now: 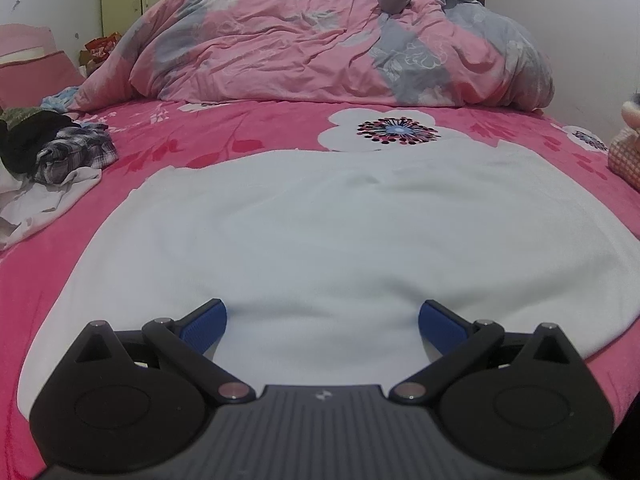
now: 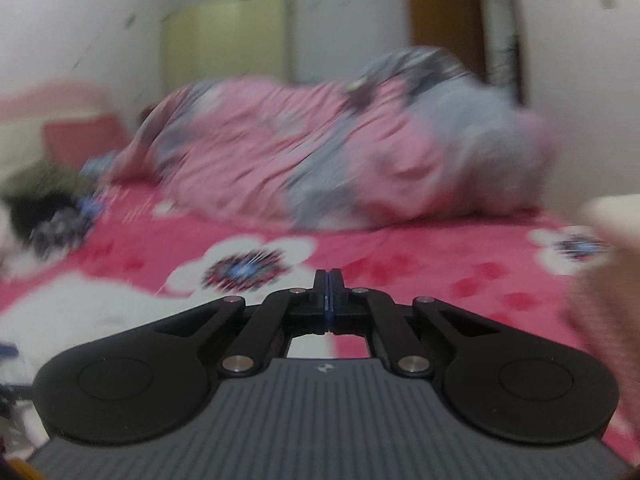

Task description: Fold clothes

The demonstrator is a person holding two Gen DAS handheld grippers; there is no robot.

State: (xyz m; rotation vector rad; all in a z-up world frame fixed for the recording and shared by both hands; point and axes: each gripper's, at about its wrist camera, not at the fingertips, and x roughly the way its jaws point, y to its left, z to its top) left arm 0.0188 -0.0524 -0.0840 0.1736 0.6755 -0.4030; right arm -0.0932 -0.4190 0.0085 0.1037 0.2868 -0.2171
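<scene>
No legible text — labels, brands, numbers unreadable.

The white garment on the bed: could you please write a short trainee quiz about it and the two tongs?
1. True or false: the left tongs stand open over the white garment.
2. The right tongs are: A) wide open, B) shut with nothing between them, C) clamped on a sock.
3. What lies at the far end of the pink bedsheet?

Key: 1 true. 2 B. 3 A crumpled pink and grey quilt.
</scene>
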